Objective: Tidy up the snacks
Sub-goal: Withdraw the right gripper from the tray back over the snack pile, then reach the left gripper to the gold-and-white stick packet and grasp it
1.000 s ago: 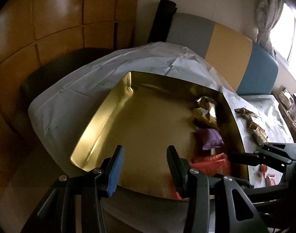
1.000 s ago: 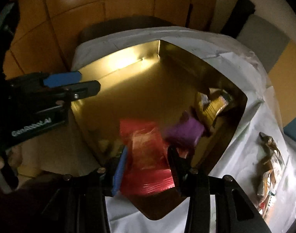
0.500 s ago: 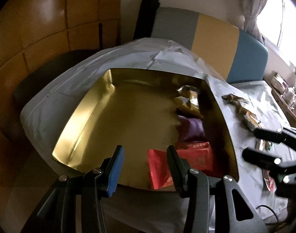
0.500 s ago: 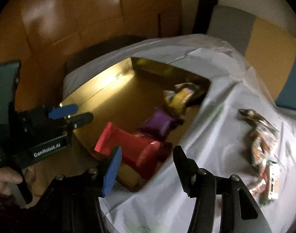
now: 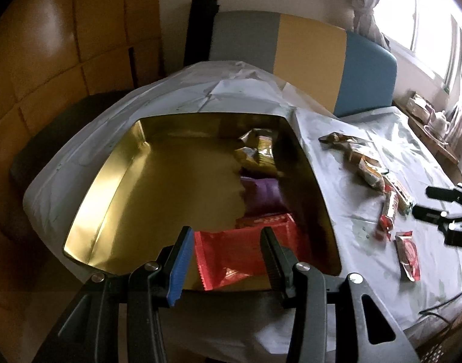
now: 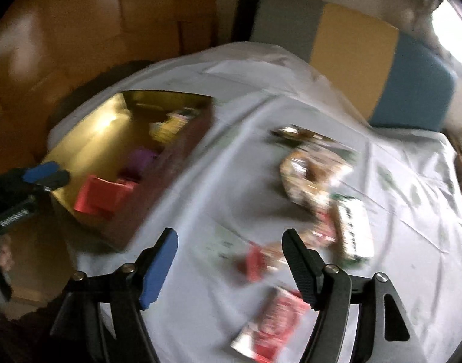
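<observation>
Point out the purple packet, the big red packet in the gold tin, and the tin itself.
Purple packet (image 5: 262, 193): left wrist view, its top face.
Big red packet (image 5: 231, 257): left wrist view, middle of the wrapper.
Gold tin (image 5: 170, 187): left wrist view, bare floor.

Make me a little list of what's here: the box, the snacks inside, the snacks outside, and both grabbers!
box: gold tin on a white cloth
inside: red pack, purple pack, yellow packs
outside: loose snacks lying on the cloth, right of the tin
left gripper: open, empty, hanging over the tin's near edge
right gripper: jaws opening, nothing between them, above the loose snacks
</observation>
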`<act>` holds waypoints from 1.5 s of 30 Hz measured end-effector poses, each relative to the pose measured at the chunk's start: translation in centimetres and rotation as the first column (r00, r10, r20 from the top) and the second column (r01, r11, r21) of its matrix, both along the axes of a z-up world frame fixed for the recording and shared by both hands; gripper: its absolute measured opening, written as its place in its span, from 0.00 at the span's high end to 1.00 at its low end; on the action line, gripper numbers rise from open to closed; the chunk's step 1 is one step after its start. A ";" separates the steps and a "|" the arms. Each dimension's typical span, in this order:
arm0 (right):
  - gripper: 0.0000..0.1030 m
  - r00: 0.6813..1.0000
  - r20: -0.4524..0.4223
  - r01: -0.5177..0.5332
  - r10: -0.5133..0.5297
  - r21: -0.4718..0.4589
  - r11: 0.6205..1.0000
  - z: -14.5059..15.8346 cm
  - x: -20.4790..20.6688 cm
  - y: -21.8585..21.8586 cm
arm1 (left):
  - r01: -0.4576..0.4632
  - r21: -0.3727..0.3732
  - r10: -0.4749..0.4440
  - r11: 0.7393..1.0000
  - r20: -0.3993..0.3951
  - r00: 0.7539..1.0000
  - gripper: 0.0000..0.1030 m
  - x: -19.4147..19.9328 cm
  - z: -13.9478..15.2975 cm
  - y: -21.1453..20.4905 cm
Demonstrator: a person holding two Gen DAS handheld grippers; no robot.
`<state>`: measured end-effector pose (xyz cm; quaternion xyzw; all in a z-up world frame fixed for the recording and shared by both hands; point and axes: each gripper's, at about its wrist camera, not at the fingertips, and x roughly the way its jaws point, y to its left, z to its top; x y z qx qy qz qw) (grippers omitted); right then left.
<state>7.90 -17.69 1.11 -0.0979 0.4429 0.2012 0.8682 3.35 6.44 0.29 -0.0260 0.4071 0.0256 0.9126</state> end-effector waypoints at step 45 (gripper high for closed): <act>0.15 0.815 -0.182 0.571 -0.550 0.091 0.816 -2.9 3.4 -19.4 | 0.537 0.137 -0.521 0.832 -0.140 0.842 0.50 20.9 1.0 -20.7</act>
